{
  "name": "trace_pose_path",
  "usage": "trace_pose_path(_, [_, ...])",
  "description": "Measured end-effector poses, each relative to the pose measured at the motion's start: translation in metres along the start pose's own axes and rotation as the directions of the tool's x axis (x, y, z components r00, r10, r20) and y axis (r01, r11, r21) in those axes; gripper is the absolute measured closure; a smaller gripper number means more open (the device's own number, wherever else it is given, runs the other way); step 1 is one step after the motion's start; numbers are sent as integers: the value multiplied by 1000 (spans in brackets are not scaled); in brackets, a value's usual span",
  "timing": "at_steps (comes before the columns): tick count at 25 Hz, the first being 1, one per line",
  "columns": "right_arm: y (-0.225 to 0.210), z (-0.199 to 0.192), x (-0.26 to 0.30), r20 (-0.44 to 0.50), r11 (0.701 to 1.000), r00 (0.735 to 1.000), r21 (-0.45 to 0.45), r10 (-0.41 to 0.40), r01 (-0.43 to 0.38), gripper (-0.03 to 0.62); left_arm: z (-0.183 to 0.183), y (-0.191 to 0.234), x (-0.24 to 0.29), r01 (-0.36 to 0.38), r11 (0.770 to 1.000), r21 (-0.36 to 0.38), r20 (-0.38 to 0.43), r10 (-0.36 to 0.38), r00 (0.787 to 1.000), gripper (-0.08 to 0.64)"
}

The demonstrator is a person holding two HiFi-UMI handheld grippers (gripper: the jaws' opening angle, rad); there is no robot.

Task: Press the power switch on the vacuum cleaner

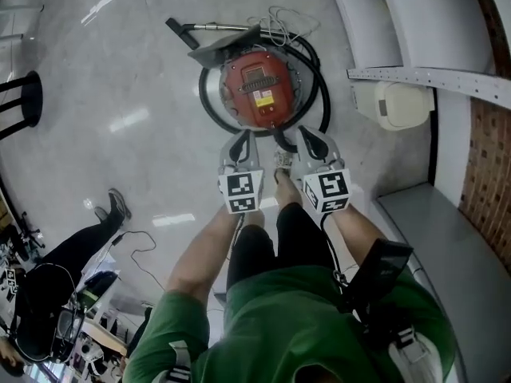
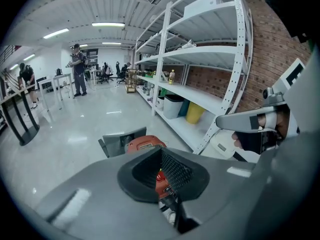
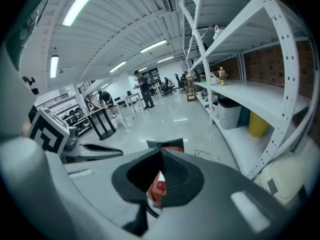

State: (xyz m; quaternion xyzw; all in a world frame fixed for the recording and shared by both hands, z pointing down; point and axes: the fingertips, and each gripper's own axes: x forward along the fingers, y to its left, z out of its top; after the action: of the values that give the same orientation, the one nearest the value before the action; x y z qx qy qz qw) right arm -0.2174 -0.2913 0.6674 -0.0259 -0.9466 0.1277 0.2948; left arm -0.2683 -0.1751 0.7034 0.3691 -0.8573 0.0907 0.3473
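left gripper [image 1: 239, 140] and right gripper [image 1: 308, 139], jaws together, empty, near vacuum cleaner [image 1: 257, 86]

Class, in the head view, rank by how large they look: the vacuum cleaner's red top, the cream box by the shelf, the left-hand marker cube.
1. red top
2. cream box
3. marker cube: looks only slightly smaller than the box; it sits nearer the camera, so true size is unsure.
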Motion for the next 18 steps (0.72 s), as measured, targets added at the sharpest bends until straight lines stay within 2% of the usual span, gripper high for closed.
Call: trace_pose_path(18, [-11, -86, 80, -141, 999, 989, 8, 43, -43, 589, -73, 9, 75, 25, 998, -60, -102, -31, 994, 552])
